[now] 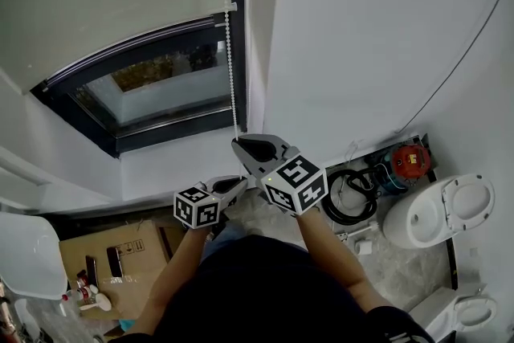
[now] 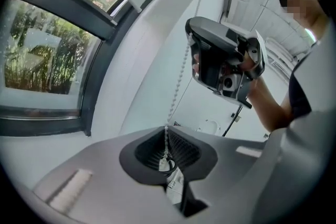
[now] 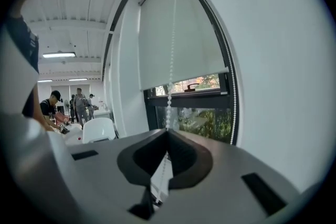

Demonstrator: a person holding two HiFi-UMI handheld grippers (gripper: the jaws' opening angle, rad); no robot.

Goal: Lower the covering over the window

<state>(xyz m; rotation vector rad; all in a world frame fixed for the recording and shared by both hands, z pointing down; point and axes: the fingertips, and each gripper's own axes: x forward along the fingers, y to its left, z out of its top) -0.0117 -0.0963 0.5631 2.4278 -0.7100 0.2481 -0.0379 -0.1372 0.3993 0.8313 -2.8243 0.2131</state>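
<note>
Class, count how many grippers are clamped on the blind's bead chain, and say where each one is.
2. The right gripper pinches the bead chain higher up; the left gripper is shut on the same chain just below it.

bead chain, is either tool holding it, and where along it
Both are. The right tool is shut on the bead chain partway down its hanging run. The left tool is shut on it just below the right one.
</note>
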